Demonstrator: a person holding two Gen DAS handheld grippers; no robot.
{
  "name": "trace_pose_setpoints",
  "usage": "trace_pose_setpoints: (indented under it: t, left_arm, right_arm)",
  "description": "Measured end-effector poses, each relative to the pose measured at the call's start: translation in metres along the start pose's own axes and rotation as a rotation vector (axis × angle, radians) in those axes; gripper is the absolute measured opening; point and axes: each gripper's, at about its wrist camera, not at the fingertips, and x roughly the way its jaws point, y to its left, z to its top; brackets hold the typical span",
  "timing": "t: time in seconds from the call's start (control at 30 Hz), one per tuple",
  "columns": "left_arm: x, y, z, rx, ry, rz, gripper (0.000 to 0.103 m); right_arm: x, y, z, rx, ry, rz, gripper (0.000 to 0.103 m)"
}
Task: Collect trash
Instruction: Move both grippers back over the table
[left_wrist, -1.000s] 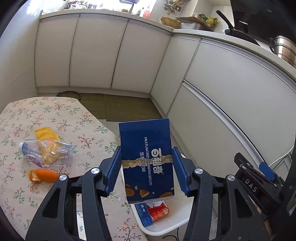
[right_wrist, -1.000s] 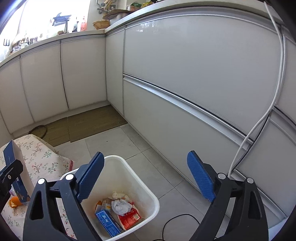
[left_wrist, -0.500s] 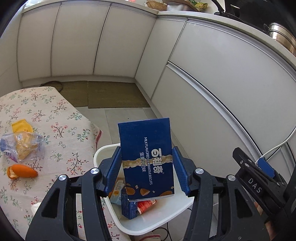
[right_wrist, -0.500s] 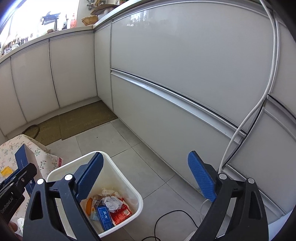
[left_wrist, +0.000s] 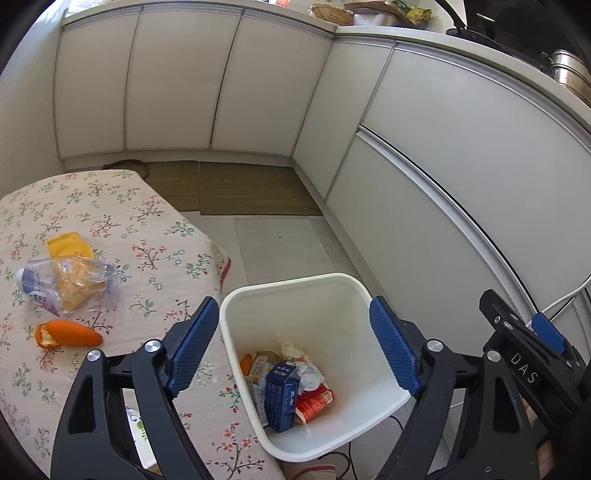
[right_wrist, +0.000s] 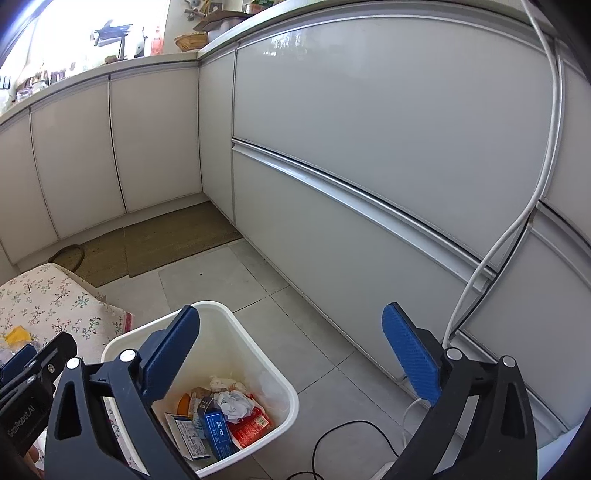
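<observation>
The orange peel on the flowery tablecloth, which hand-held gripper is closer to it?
Left. The left hand-held gripper hangs open beside the orange peel, over the table edge. The right hand-held gripper is farther, past the white plastic bin.

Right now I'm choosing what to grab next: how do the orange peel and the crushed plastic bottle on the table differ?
The orange peel is small, opaque and solid orange; the crushed plastic bottle is larger, see-through and flattened, with a blue-and-white label. The peel lies nearer the left gripper, the bottle farther back. Both lie on the floral tablecloth, outside the white bin.
</observation>
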Motion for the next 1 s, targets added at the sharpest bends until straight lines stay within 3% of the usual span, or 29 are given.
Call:
trace_pose_setpoints:
  t: [0.33, 0.63, 1.0]
  left_arm:
    - [-0.026, 0.064, 0.004, -0.089, 0.027, 0.121, 0.090]
    - [-0.074, 0.144, 0.002, -0.198, 0.020, 0.264, 0.092]
    - [-0.140, 0.241, -0.014, -0.385, 0.008, 0.380, 0.092]
  right_arm:
    - [-0.016, 0.058, -0.002, -0.084, 0.015, 0.092, 0.096]
    - [-0.037, 0.144, -0.011, -0.198, 0.032, 0.229, 0.096]
    - [-0.053, 0.271, -0.066, -0.507, 0.170, 0.414, 0.096]
